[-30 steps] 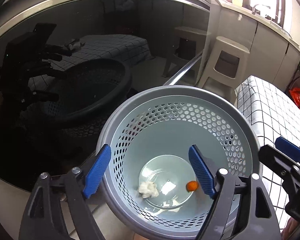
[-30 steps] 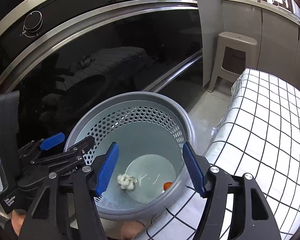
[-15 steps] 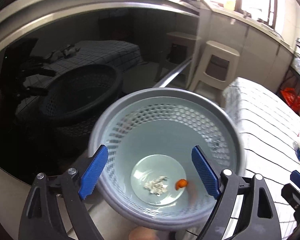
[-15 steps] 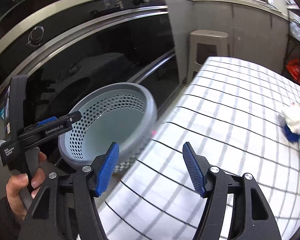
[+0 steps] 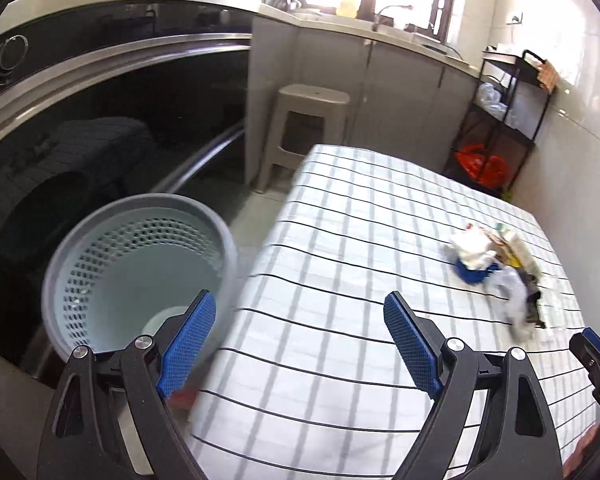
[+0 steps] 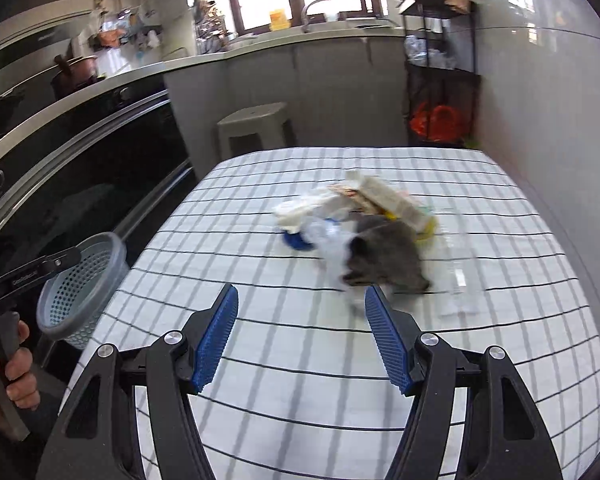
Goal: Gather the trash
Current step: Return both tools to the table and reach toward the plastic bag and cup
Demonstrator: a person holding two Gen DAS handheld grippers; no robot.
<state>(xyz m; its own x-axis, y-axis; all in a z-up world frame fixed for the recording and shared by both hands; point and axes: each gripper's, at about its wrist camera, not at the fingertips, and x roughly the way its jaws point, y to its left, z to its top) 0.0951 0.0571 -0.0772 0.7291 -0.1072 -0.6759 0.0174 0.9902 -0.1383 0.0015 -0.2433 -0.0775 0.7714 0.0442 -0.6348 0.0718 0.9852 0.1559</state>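
Observation:
A pile of trash (image 6: 360,236) lies on the checked tablecloth: white crumpled paper, a blue round piece, a grey wrapper, cartons and clear plastic. It also shows in the left wrist view (image 5: 496,268). A grey perforated bin (image 5: 136,272) stands beside the table's left edge; it is also in the right wrist view (image 6: 80,288). My left gripper (image 5: 300,336) is open and empty, over the table edge next to the bin. My right gripper (image 6: 300,336) is open and empty, just short of the trash pile.
The table (image 6: 340,380) carries a white cloth with black lines. A dark oven front (image 5: 100,120) runs along the left. A beige plastic stool (image 5: 308,128) stands behind the table. A black rack (image 6: 440,72) with an orange bag stands at the back right.
Both grippers have swung right, away from the bin and onto the table. The trash pile has come into view in front of the right gripper. Both stay open.

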